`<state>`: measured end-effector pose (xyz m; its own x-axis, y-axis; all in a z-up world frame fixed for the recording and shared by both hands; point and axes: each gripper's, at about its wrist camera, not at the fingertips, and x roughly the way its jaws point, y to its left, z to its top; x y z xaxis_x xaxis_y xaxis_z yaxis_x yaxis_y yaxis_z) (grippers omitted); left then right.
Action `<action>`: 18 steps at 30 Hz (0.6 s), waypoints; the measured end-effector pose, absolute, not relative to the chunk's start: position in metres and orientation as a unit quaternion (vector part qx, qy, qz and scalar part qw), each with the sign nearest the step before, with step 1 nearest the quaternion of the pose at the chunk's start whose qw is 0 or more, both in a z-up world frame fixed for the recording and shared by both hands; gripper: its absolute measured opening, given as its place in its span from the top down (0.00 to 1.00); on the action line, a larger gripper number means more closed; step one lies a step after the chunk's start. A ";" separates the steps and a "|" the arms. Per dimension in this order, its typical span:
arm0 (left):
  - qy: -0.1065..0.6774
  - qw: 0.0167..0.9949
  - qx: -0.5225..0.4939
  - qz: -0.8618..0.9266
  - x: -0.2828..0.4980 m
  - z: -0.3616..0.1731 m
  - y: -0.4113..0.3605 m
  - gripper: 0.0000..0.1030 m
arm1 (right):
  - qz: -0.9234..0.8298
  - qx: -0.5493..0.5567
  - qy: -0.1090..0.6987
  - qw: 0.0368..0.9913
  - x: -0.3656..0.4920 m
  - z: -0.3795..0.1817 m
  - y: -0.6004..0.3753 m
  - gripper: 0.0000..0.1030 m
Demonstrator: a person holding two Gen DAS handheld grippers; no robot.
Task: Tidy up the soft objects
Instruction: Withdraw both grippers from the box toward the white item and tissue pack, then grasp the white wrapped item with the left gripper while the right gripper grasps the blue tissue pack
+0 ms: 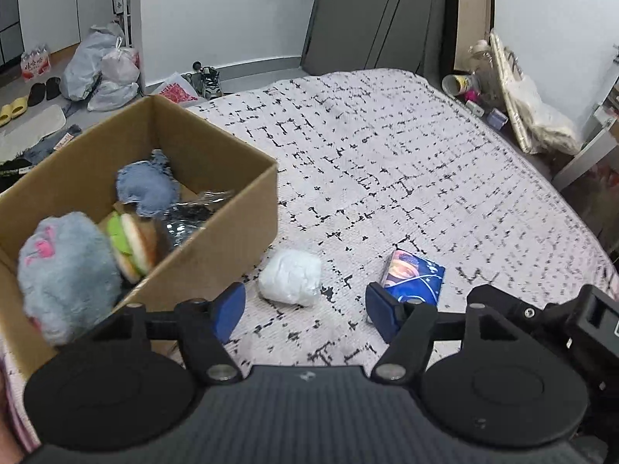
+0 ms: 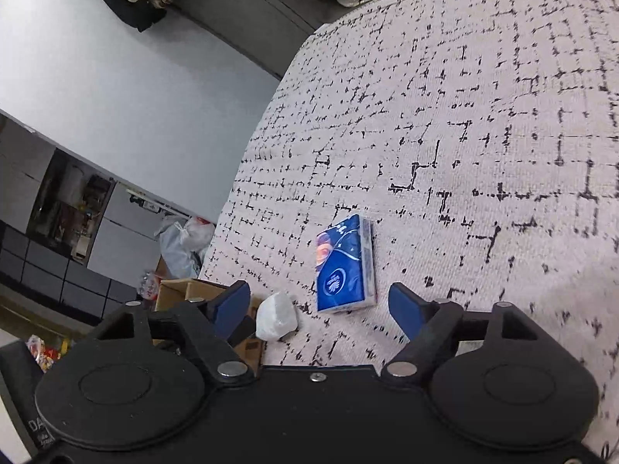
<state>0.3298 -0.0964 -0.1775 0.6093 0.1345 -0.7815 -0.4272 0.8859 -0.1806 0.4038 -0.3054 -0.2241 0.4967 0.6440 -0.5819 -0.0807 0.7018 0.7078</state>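
A cardboard box (image 1: 240, 208) stands on the bed at the left. It holds a grey plush (image 1: 65, 274), a plush burger (image 1: 133, 245), a blue soft toy (image 1: 149, 189) and a silvery bag (image 1: 189, 216). A white wrapped bundle (image 1: 290, 276) and a blue tissue pack (image 1: 414, 272) lie on the patterned bedcover (image 1: 387, 154) beside the box. My left gripper (image 1: 305, 311) is open and empty, just short of the bundle. My right gripper (image 2: 321, 307) is open and empty, just behind the tissue pack (image 2: 346, 266). The bundle (image 2: 276, 315) and the box (image 2: 185, 290) lie to its left.
Beyond the bed's far edge are shoes (image 1: 209, 81), plastic bags (image 1: 100, 69) and slippers (image 1: 15, 108) on the floor. Cups and clutter (image 1: 476, 81) stand at the far right corner. A dark panel (image 1: 371, 11) leans on the wall.
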 end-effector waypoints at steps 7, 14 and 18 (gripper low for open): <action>0.398 0.889 -0.135 0.182 0.345 -0.198 -0.112 0.43 | 0.243 0.311 0.447 0.803 0.424 -0.243 -0.308 0.27; 0.387 0.890 -0.100 0.221 0.351 -0.219 -0.120 0.44 | 0.262 0.291 0.450 0.803 0.434 -0.258 -0.297 0.30; 0.389 0.888 -0.080 0.233 0.354 -0.229 -0.123 0.43 | 0.273 0.296 0.442 0.801 0.438 -0.262 -0.295 0.30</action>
